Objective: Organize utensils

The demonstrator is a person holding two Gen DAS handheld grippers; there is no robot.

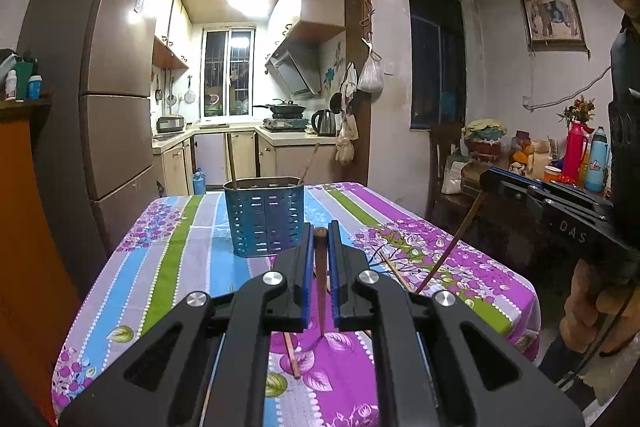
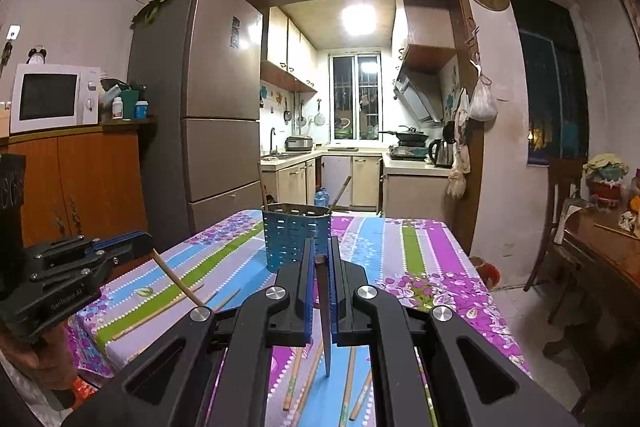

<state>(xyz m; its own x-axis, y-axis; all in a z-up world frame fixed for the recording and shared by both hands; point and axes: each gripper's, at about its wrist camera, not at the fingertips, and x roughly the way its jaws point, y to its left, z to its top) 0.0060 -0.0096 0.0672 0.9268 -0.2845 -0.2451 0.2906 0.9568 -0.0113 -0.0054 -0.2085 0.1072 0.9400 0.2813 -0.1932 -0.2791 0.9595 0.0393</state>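
A blue perforated utensil holder (image 1: 263,219) stands on the table with the flowered cloth (image 1: 160,267), two chopsticks leaning inside; it also shows in the right wrist view (image 2: 295,239). My left gripper (image 1: 320,233) is shut on a reddish-brown chopstick (image 1: 320,283), tip pointing down at the cloth. My right gripper (image 2: 320,247) is shut on a dark chopstick (image 2: 325,315), also tip down. Each gripper shows in the other's view, the right one (image 1: 486,183) and the left one (image 2: 150,247), each holding its chopstick. Several loose chopsticks (image 2: 308,379) lie on the cloth below.
A fridge (image 1: 104,99) and an orange cabinet (image 1: 24,227) stand left of the table. A dark side table (image 2: 608,259) crowded with bottles stands right. The kitchen lies behind. The person (image 1: 624,107) stands at the right.
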